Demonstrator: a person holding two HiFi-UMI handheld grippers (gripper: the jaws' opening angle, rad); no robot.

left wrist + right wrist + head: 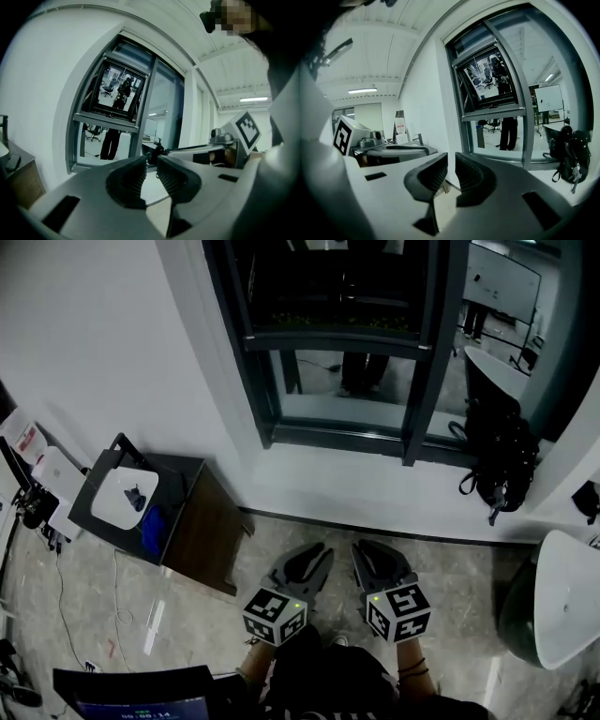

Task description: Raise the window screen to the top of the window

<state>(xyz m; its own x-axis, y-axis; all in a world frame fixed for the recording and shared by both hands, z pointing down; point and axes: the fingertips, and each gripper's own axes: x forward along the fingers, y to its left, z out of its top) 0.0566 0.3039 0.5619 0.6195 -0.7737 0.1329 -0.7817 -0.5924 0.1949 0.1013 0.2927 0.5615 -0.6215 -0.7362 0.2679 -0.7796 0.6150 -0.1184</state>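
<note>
Two grippers down low in the head view, the left gripper [309,566] and the right gripper [375,563] side by side just above the floor [309,531], each carrying one marker cube [275,615], so two cubes in all. Left jaws: drawn nearly together, just a thin slit, nothing in it. Right jaws: the same, a thin slit and nothing pinched. Neither one is touching anything. Up ahead, one window [412,381], and there's the window screen [117,91], one dark framed panel sitting in the upper half of the frame, its bottom bar roughly midway up, clear glass under it (a person's legs [110,143] show through that lower pane). The screen is well apart from both grippers, ahead and above them. On the sill at the right, one black backpack [497,460], leaning by the frame. Off to the left, one dark cabinet [202,521] against the wall, and on it one black-edged box [127,498] with a white inside, holding one small dark object I can't identify.
</note>
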